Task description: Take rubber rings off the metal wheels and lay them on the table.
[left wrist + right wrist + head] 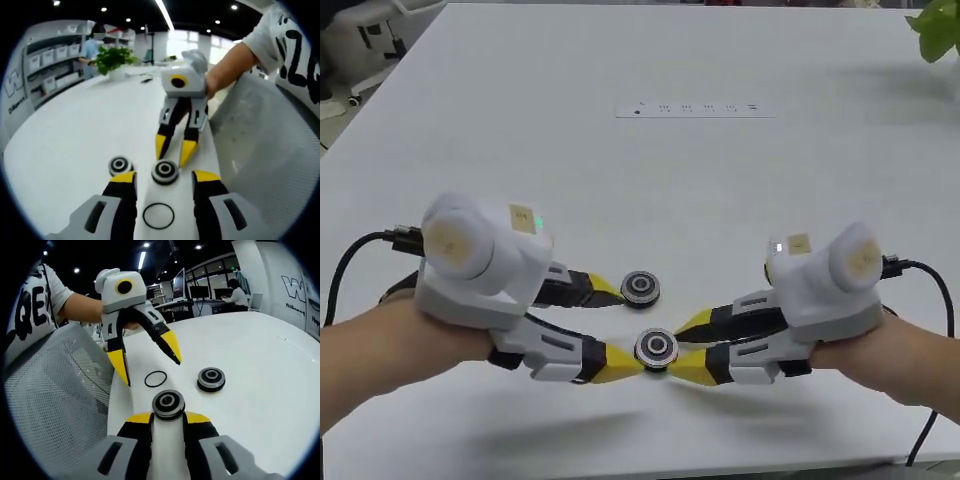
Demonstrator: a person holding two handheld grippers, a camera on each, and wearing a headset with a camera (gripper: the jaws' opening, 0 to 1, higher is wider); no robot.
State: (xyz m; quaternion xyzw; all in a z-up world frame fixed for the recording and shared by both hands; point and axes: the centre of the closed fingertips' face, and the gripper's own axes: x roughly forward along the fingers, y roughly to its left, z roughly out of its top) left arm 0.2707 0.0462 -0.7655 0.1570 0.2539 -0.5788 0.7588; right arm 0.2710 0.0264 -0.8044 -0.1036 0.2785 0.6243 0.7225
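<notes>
A metal wheel [655, 348] with a black rim lies near the table's front edge, pinched between the tips of my right gripper [688, 345], which is shut on it. The right gripper view shows this wheel [168, 404] snug between the yellow tips. My left gripper [620, 328] faces it, open wide, its lower tip against the wheel's left side. In the left gripper view the wheel [165, 171] sits just ahead of the open jaws. A second wheel [640, 287] lies just behind. A loose black rubber ring [158, 216] lies flat on the table between the left jaws.
A white marked strip [695, 110] lies at mid-table, farther back. A green plant [940, 30] stands at the far right corner. A grey mesh chair back [55, 390] is close to the table's front edge. People are in the background.
</notes>
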